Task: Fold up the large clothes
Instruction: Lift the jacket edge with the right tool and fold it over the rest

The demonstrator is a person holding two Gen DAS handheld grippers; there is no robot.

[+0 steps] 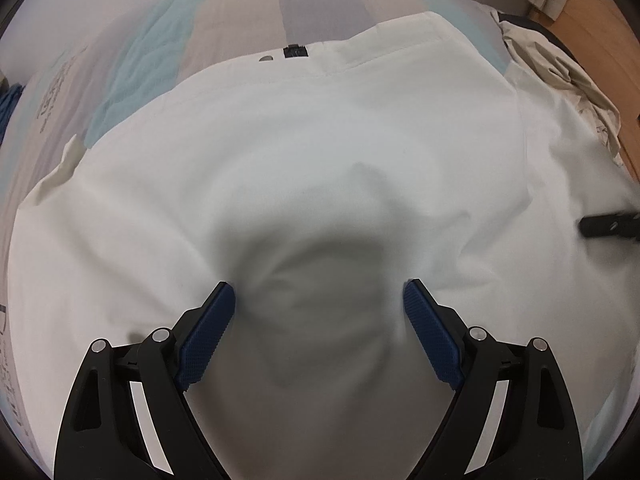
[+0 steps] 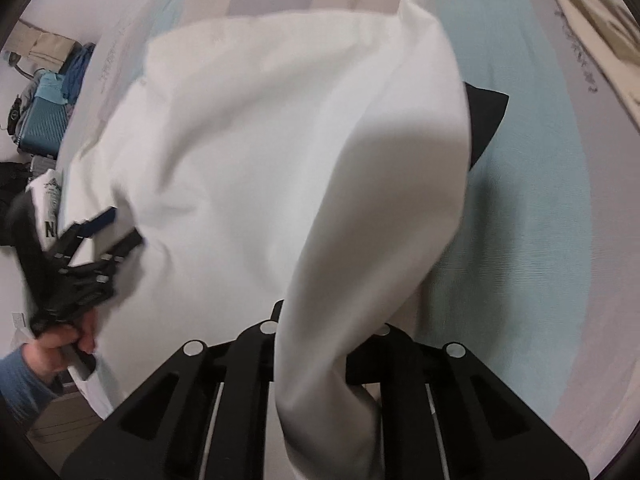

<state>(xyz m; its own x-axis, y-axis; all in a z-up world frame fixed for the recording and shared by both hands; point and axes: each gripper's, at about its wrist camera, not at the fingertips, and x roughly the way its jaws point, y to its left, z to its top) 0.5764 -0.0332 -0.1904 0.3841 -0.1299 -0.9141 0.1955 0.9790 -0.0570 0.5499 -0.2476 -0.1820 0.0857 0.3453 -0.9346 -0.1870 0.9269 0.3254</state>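
A large white garment (image 1: 304, 152) lies spread on the bed, with a dark label at its far hem. My left gripper (image 1: 319, 294) is open, its blue pads pressing down on the cloth on either side of a dimple. It also shows in the right wrist view (image 2: 116, 226), open at the garment's left side. My right gripper (image 2: 320, 320) is shut on a fold of the white garment (image 2: 256, 140) and lifts it above the bed; its fingertips are hidden by the cloth. A black corner (image 2: 486, 116) pokes out behind the lifted fold.
The bedsheet (image 1: 160, 40) has pale blue, grey and beige stripes. A crumpled beige cloth (image 1: 560, 72) lies at the bed's right edge by a wooden floor. A blue suitcase (image 2: 44, 116) and piled clothes stand left of the bed.
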